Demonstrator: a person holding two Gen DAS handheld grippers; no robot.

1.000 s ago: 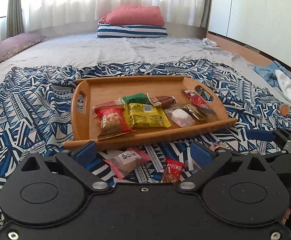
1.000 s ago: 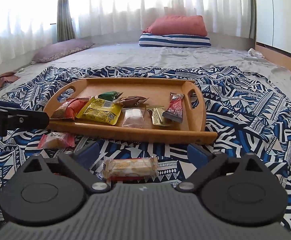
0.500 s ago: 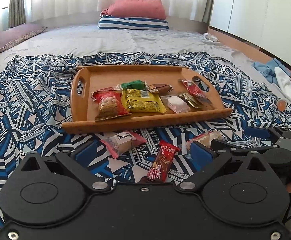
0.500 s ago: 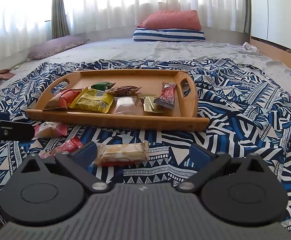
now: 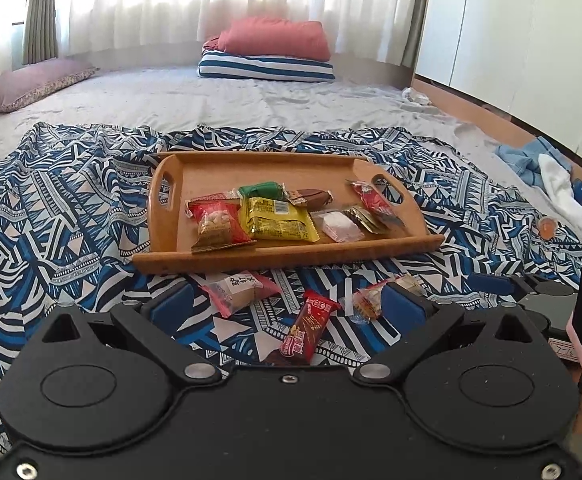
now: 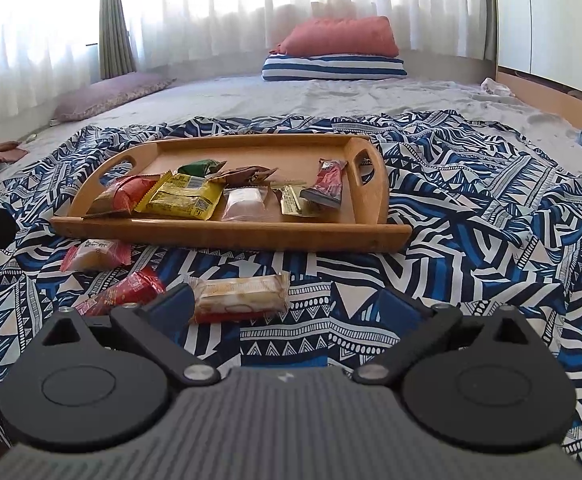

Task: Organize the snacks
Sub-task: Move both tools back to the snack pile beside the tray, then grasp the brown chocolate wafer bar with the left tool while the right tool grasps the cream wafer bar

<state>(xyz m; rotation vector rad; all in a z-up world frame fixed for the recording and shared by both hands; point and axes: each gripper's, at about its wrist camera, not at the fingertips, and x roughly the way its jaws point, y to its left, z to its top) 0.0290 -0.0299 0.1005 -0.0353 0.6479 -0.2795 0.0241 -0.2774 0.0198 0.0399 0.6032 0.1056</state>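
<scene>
A wooden tray [image 5: 171,220] [image 6: 371,184] holds several wrapped snacks on the patterned blanket. Three snacks lie loose in front of it: a pink-white packet [image 5: 241,292] [image 6: 95,254], a red bar [image 5: 307,326] [image 6: 125,292] and a clear cracker pack [image 5: 371,298] [image 6: 239,296]. My left gripper [image 5: 287,306] is open and empty, above the red bar. My right gripper [image 6: 285,310] is open and empty, with the cracker pack just beyond its left finger. The right gripper also shows at the right edge of the left wrist view [image 5: 499,285].
The blue-white blanket [image 5: 51,208] covers a grey bed. Pillows [image 5: 269,52] lie at the far end, a purple pillow [image 5: 31,82] at far left. Clothes [image 5: 551,180] and a small orange cup [image 5: 547,227] lie at the right by the wooden bed edge.
Both grippers have pulled back and risen from the tray. The loose snacks now show further ahead between and beyond the fingers. Both grippers stay open.
</scene>
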